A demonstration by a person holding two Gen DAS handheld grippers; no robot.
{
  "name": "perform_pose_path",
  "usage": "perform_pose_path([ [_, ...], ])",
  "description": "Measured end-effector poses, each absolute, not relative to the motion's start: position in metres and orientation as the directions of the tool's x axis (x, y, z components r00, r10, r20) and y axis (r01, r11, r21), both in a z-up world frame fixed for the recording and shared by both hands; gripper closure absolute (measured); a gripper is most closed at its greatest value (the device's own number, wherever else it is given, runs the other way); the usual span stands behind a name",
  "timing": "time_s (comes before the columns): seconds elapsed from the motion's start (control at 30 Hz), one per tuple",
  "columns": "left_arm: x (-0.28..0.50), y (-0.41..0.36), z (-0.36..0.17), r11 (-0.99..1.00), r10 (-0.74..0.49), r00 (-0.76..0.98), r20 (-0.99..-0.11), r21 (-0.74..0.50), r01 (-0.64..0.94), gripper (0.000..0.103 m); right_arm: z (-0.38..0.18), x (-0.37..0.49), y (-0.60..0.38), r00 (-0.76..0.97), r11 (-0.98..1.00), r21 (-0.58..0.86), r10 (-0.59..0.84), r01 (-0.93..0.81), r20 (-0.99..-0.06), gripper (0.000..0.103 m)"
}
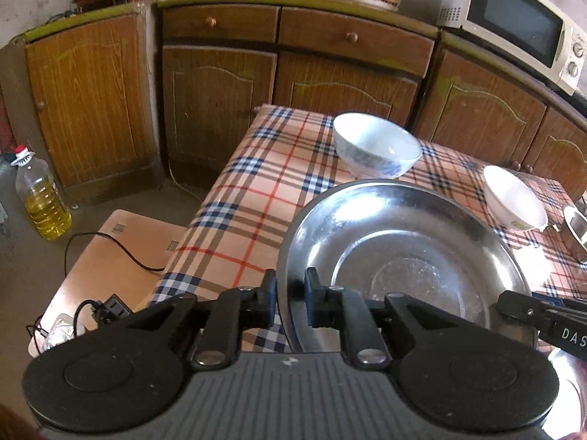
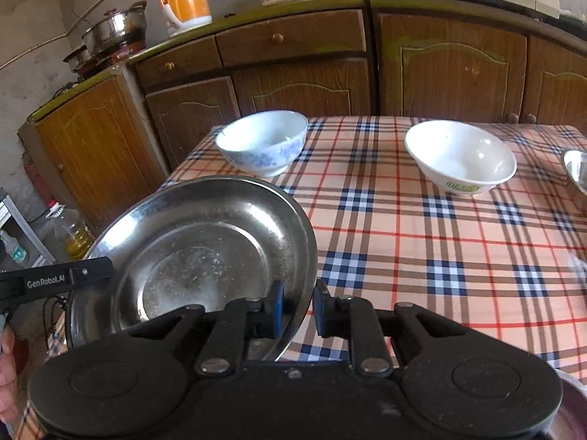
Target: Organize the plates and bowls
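Steel plate (image 1: 403, 242) held over the near edge of the checked table (image 1: 256, 198), left gripper (image 1: 290, 293) clamped on its left rim, right gripper (image 2: 299, 306) clamped on its right rim. Nothing looks stacked: blue-patterned bowl (image 2: 262, 143) and white bowl (image 2: 460, 157) sit apart, so sorting looks barely begun. Right view alone shows both bowls fully; left view alone shows the floor's cardboard (image 1: 121, 256).

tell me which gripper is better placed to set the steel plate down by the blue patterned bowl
Left, probably. Both grippers clamp the steel plate, left gripper on its left rim, right gripper on its right rim. The blue patterned bowl sits on the table's left side, nearer the left gripper.
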State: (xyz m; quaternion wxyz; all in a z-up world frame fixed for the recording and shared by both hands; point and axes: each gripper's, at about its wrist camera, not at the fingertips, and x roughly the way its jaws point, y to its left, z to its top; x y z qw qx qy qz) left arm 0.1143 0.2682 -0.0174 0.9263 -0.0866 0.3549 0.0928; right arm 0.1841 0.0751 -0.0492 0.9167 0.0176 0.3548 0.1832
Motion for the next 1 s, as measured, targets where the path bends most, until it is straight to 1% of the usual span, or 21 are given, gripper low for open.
perform_pose_path([
  [0.2,0.097,0.250,0.000,0.972,0.137,0.748,-0.650,-0.056,-0.227,0.086,-0.025,0.166,0.061,0.713,0.932,0.150,0.351,-0.331,-0.607,0.081],
  [0.37,0.082,0.241,0.008,0.974,0.121,0.765,-0.632,-0.074,-0.214,0.087,-0.013,0.153,0.049,0.731,0.933,0.154,0.352,-0.326,-0.584,0.081],
  [1.0,0.046,0.215,0.030,0.976,0.125,0.792,-0.598,-0.067,-0.206,0.086,0.014,0.107,0.018,0.765,0.925,0.180,0.377,-0.334,-0.521,0.081],
])
